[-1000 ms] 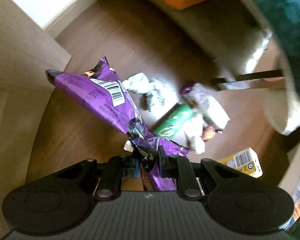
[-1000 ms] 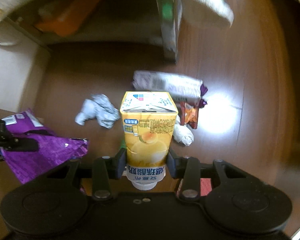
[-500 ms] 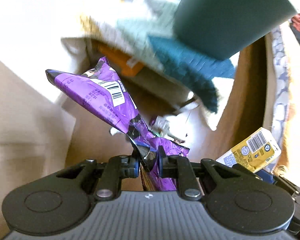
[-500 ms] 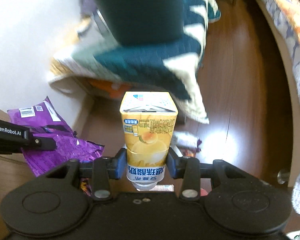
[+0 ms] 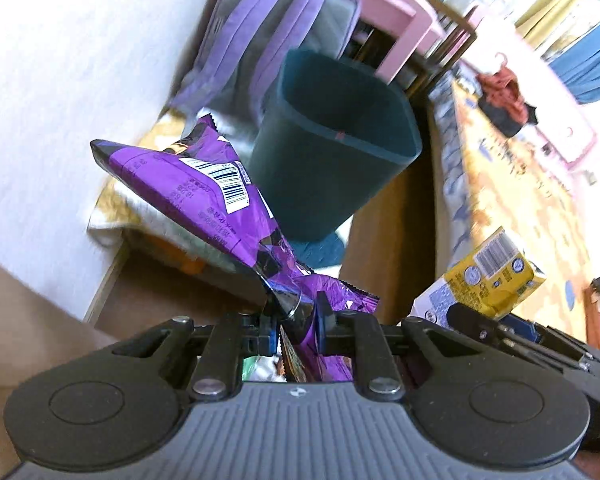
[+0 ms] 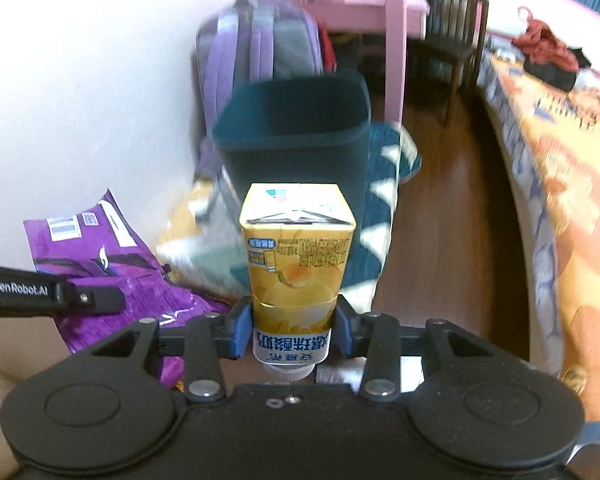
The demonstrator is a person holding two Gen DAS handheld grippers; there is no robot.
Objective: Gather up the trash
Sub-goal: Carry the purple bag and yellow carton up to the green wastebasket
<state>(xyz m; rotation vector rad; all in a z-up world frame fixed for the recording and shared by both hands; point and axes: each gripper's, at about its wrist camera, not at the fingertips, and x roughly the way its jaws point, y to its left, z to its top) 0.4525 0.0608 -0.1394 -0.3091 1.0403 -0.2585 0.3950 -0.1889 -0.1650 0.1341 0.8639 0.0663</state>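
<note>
My left gripper is shut on a crumpled purple snack wrapper, which sticks up and to the left. My right gripper is shut on a yellow drink carton, held cap end toward the camera. A dark teal trash bin stands open-topped ahead of both grippers; it also shows in the right wrist view. The carton shows at the right of the left wrist view, and the wrapper at the left of the right wrist view.
A purple and grey backpack leans against the white wall behind the bin. A pink desk and a dark wooden chair stand further back. A bed with orange patterned cover runs along the right. A teal patterned rug lies under the bin.
Both grippers have tilted up from the floor litter toward the bin, which now stands directly ahead. The wrapper and carton stay held.
</note>
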